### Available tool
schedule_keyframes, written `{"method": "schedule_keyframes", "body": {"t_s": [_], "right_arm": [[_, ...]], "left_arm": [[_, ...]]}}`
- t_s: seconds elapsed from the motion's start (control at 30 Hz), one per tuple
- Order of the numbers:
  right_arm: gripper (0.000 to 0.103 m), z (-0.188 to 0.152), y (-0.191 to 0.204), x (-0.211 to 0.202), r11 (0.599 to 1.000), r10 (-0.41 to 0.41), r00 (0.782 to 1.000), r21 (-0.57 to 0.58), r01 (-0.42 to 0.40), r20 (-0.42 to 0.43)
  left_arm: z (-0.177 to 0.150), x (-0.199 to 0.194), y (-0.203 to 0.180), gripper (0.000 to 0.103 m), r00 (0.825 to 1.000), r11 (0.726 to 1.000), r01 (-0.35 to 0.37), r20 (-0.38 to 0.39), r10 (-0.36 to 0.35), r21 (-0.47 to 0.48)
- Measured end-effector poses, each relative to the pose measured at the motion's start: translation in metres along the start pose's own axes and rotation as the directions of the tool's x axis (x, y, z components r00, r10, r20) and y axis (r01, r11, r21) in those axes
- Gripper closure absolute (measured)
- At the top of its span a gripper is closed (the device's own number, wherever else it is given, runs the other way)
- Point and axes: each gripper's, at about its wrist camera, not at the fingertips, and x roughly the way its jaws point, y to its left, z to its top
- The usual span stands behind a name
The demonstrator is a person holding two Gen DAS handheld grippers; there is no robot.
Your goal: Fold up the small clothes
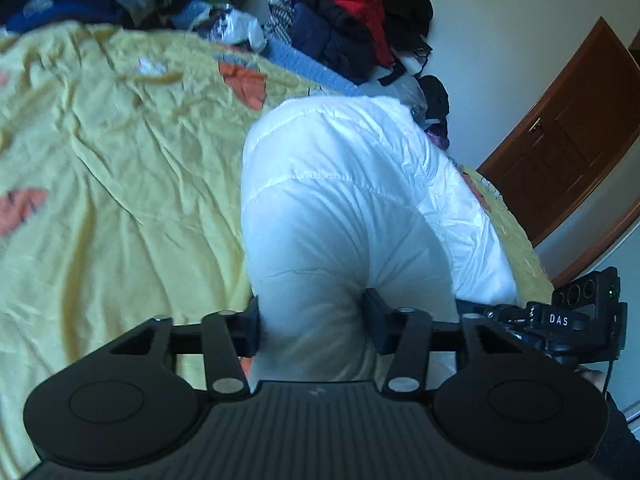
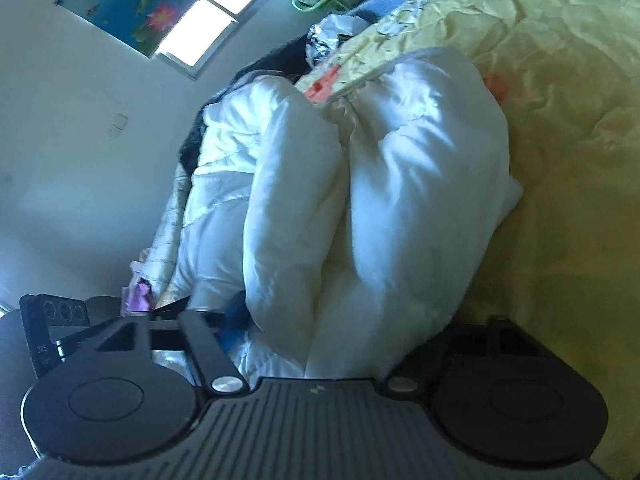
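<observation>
The left claw (image 1: 312, 324) is clamped on the white puffy jacket (image 1: 340, 200) on the yellow bed (image 1: 120, 160); the right claw (image 2: 320, 340) seems clamped too. Slick padding could slip free, springing the fold open.

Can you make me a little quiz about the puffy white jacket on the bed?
1. True or false: the left tongs pinch the white jacket.
2. What colour is the bedspread under the jacket?
A) yellow B) green C) purple
3. Fill in: the top of the clothes pile by the wall is red and ____.

Key: 1 true; 2 A; 3 black.
</observation>
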Motion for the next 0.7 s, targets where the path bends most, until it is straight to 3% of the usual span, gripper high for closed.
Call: {"method": "schedule_keyframes", "body": {"t_s": [0.13,0.27,0.37,0.5,0.6,0.7], "right_arm": [[0.047,-0.014,0.023,0.0,0.995,0.095,0.995,0.016,-0.095,-0.022],[0.047,-0.036,0.044,0.006,0.982,0.188,0.981,0.037,-0.187,-0.051],[0.047,-0.054,0.042,0.023,0.985,0.171,0.98,0.054,-0.166,-0.103],[0.034,-0.068,0.027,0.025,0.978,0.186,0.981,0.105,-0.18,-0.051],[0.021,-0.079,0.025,-0.005,0.97,0.171,0.985,0.173,-0.171,0.018],[0.02,-0.098,0.038,-0.063,0.996,0.059,0.988,0.062,-0.069,0.146]], "left_arm": [[-0.007,-0.05,-0.003,0.058,0.999,0.999,-0.013,0.042,0.011,0.047],[-0.027,-0.092,0.012,0.058,0.998,0.999,-0.039,0.047,0.038,0.022],[-0.05,-0.09,0.025,0.055,0.995,0.995,-0.103,0.015,0.103,0.015],[-0.068,-0.083,0.022,0.043,0.982,0.985,-0.166,0.103,0.161,0.044],[-0.079,-0.098,0.012,0.039,0.96,0.975,-0.214,0.197,0.198,0.066],[-0.109,-0.133,0.0,0.037,0.906,0.942,-0.305,0.347,0.242,0.139]]}}
